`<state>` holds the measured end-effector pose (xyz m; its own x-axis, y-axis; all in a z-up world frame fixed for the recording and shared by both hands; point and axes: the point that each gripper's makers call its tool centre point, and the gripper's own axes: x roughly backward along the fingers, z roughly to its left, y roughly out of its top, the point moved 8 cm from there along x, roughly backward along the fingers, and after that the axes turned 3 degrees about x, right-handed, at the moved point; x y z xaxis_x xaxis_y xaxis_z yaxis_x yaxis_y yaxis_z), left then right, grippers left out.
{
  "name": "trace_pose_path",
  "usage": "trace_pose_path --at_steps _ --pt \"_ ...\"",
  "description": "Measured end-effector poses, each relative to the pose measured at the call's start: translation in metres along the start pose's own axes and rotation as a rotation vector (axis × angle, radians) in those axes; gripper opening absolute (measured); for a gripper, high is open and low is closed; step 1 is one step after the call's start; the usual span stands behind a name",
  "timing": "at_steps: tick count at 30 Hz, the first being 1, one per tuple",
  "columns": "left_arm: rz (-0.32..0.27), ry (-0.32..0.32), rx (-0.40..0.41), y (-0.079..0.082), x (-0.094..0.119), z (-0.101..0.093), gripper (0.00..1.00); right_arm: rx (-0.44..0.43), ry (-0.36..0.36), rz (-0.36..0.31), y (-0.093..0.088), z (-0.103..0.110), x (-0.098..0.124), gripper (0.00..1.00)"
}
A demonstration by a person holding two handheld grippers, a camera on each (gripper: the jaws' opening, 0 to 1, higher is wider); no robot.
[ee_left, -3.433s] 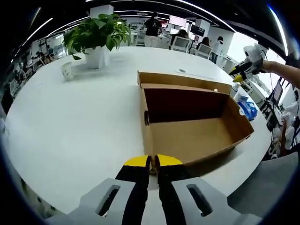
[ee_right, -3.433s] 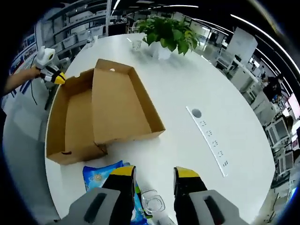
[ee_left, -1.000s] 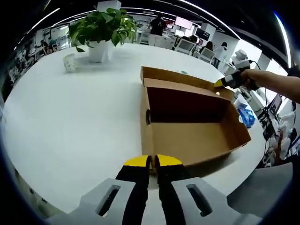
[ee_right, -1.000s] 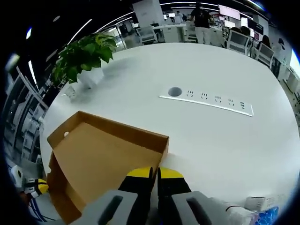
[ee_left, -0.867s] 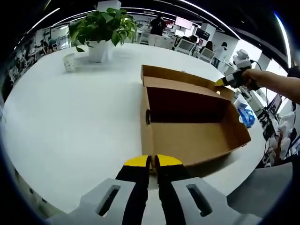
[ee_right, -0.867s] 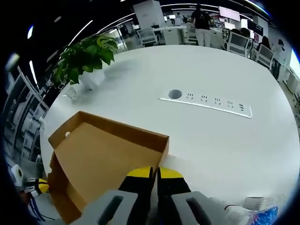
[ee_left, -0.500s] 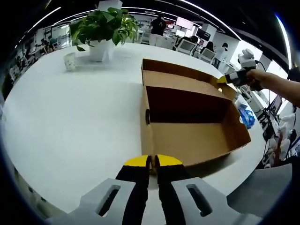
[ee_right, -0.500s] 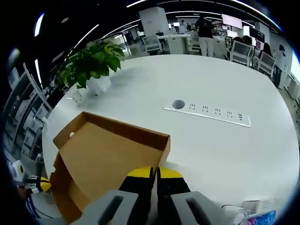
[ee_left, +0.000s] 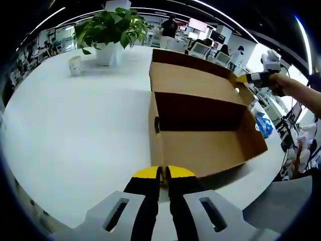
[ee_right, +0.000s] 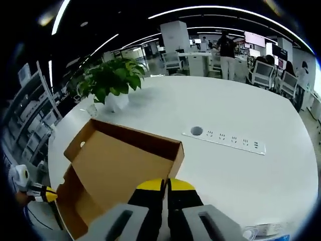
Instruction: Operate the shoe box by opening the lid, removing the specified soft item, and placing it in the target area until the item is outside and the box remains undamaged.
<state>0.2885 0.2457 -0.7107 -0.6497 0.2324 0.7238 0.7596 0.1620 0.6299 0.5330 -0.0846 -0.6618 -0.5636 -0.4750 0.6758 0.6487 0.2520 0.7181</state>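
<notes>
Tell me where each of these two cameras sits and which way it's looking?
Left gripper view: rides the left gripper, shut on the shoe box's near wall, looking across the white table; the person's forearm shows at right.
Right gripper view: rides the right gripper, shut on the raised lid.
Shared: box, lid, potted plant.

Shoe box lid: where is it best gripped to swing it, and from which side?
Grip the lid by its thin upturned lip near a free corner, away from the hinge along the box far wall. Come in from the lid's end with the jaws straddling the lip, as the right tool does. The lip is a standing edge that jaws can pinch, while the panel is broad and flat.
</notes>
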Motion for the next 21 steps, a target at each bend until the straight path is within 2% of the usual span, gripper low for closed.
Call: trace_pose_path --at_steps 15,21 --pt "-0.005 -0.006 0.001 0.002 -0.001 0.0 0.03 0.024 0.018 -0.08 0.008 0.01 0.021 0.0" --pt "-0.011 -0.016 0.01 0.002 -0.001 0.001 0.03 0.022 0.027 -0.105 0.005 0.014 0.032 0.0"
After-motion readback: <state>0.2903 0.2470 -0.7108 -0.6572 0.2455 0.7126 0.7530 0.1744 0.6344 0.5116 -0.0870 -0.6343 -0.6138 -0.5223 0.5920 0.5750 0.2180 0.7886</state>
